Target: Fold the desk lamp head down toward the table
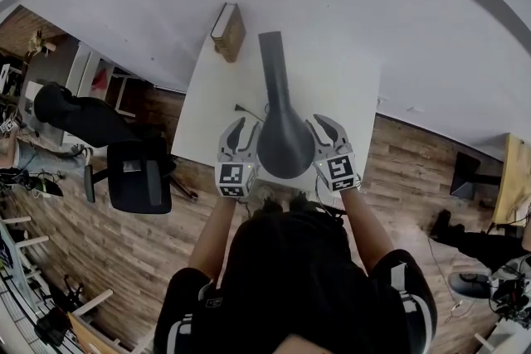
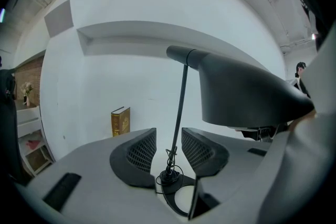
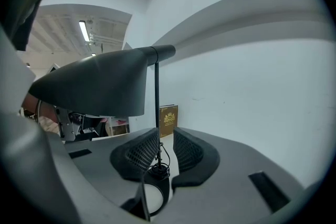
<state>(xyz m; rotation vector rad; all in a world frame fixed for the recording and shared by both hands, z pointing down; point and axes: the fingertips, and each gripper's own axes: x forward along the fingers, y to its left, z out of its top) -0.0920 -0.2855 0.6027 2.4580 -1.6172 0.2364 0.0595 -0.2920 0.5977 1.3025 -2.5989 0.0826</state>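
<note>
1. The desk lamp stands on a white, smooth-topped table [image 1: 207, 108], near the edge closest to the person. Its lamp head [image 1: 284, 141] is a matte dark-grey cone. It runs from a narrow neck at the far end to a wide round mouth at the near end.
2. A thin straight stem [image 2: 180, 107] carries the lamp head well above the tabletop. The stem rises from a small round base [image 2: 169, 178], and a thin dark cable loops around the foot.
3. The left gripper [image 1: 246, 128] sits just beside the wide mouth of the lamp head, on its left. Its grey, curved fingers [image 2: 142, 152] have mesh-patterned inner pads. They are spread, with only air between the pads. The distant stem shows through the gap.
4. The right gripper [image 1: 320, 128] sits just beside the mouth on the opposite side. Its fingers [image 3: 137, 155] have the same ribbed mesh texture and are spread more narrowly. They pinch nothing. Here too the stem shows far behind the gap.
5. No view shows clearly whether either gripper's inner finger touches the shade.
6. Each gripper carries a cube with black-and-white square markers [image 1: 235, 176], facing up toward the head view.
7. A brown hardback book [image 1: 228, 31] with gilt ornament stands upright at the far corner of the table, against a plain white wall.
8. A black office chair [image 1: 133, 170] stands on the wood-plank floor, left of the table.
</note>
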